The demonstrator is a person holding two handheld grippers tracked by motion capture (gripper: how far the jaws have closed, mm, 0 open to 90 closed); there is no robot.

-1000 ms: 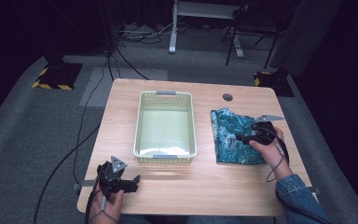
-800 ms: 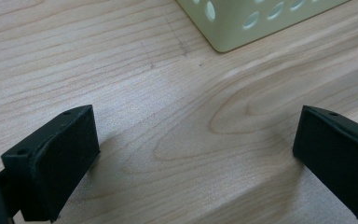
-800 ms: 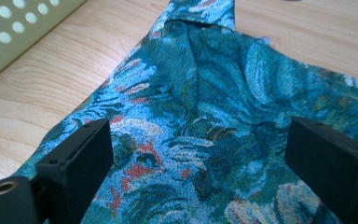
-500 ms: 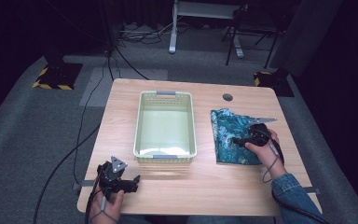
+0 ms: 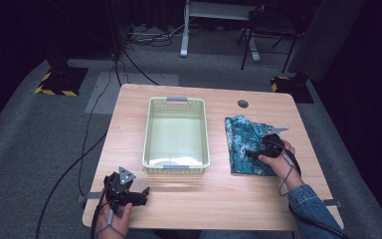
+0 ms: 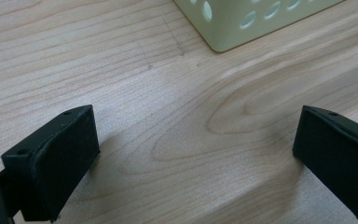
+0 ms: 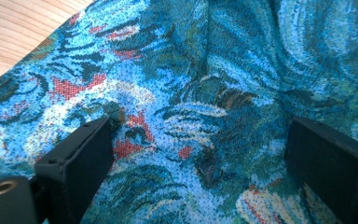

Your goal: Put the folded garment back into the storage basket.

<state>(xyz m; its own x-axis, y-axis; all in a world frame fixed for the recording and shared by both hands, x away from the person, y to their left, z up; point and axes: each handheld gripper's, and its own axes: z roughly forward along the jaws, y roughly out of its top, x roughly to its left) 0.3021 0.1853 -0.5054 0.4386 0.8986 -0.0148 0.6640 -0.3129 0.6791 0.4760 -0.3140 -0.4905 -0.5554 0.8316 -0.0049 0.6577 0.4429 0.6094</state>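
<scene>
Your right hand-held gripper [image 5: 252, 152] sits wide open on the blue patterned cloth [image 5: 243, 142].
Your left hand-held gripper [image 5: 144, 191], also wide open and empty, rests near the basket [image 5: 176, 164] on the bench [image 5: 219, 194].

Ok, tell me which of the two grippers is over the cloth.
The right gripper: its open jaws sit on the blue patterned cloth, right of the basket. The left gripper is open over bare table near the basket's front corner.
</scene>
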